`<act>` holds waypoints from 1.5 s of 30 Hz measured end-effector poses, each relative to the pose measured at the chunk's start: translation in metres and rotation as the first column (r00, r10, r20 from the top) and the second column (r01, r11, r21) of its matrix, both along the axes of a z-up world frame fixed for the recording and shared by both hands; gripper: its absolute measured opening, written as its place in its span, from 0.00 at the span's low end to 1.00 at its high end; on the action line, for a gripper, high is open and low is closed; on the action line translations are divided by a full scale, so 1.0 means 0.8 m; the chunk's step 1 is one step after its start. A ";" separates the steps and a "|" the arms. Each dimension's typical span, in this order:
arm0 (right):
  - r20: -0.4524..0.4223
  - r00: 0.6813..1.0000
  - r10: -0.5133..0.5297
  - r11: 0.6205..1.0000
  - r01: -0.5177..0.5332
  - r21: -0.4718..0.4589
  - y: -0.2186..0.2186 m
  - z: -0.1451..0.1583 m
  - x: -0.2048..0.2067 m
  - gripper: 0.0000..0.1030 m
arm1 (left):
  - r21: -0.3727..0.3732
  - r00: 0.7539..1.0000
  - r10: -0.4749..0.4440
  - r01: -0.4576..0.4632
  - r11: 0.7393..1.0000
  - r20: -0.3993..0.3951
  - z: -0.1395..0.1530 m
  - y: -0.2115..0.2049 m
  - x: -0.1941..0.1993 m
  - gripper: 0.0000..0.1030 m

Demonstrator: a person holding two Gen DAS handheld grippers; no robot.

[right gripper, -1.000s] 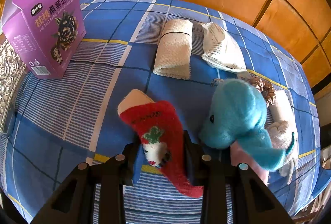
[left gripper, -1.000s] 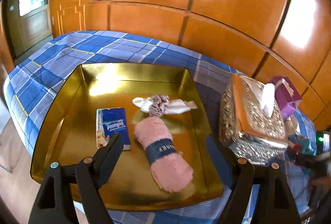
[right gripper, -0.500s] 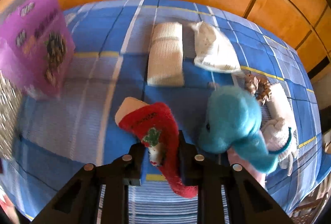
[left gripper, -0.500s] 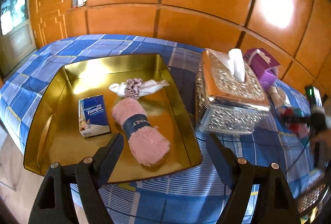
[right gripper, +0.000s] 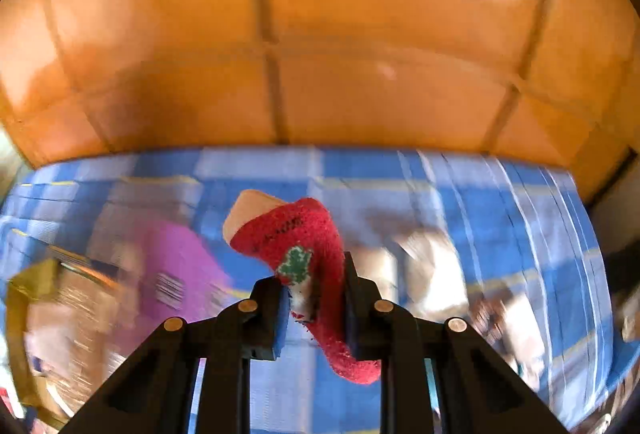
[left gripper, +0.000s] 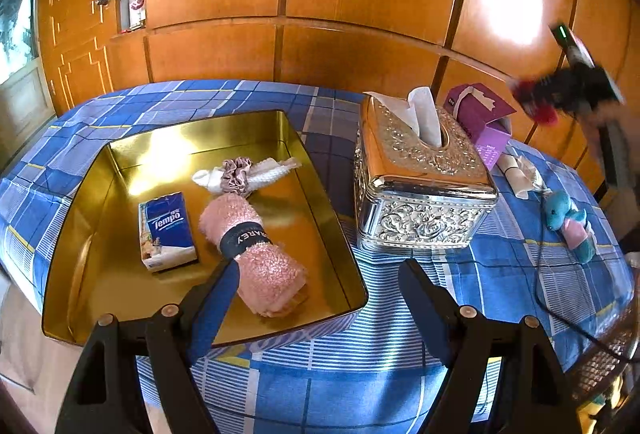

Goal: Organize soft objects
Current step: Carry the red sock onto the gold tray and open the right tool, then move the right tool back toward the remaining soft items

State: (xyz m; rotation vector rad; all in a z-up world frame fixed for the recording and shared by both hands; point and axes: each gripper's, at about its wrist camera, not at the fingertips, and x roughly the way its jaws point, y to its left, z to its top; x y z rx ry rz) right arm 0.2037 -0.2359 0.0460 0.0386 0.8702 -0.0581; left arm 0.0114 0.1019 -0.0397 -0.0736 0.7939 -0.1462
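Sock (right gripper: 304, 246), red, now lifted clear of worktop (left gripper: 360, 366) in right claw (right gripper: 316, 298)'s grip, bound for gold tray (left gripper: 332, 193); left claw (left gripper: 316, 298) gapes wide, idle.

we've got the fuzzy red sock (right gripper: 308, 258) with a green tree patch and cream cuff up off the table, toe dangling down. in the gold tray (left gripper: 96, 218) lie a rolled pink towel (left gripper: 256, 254) with a dark band, a white sock (left gripper: 260, 173) wrapped in a mauve scrunchie (left gripper: 237, 174), and a tempo tissue pack (left gripper: 166, 230). a blue plush (left gripper: 568, 218) lies on the cloth at right.
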 end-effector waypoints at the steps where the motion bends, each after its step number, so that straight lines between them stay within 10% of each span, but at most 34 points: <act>1: 0.029 0.998 0.051 0.999 -0.052 0.011 0.024 0.013 0.005 0.20 | 0.002 1.000 -0.002 0.002 1.000 0.000 0.000 0.000 0.000 0.80; 7: 0.102 0.935 0.339 0.934 -0.347 0.084 0.149 0.037 -0.005 0.20 | 0.016 1.000 -0.004 0.004 1.000 0.002 -0.001 0.000 -0.006 0.80; 18: -0.098 0.669 0.737 0.670 -0.705 0.233 0.368 -0.061 -0.052 0.23 | -0.016 0.997 0.079 -0.078 0.997 0.011 -0.005 0.028 -0.012 0.80; 27: -0.167 0.726 0.667 0.737 -0.612 0.288 0.387 -0.114 -0.036 0.50 | -0.035 0.993 0.119 -0.119 0.992 -0.014 -0.017 0.042 -0.008 0.80; 45: 0.052 0.798 0.601 0.791 -0.603 0.107 0.244 -0.067 -0.155 0.51 | 0.006 0.994 0.105 -0.105 0.994 0.020 -0.004 0.029 -0.015 0.82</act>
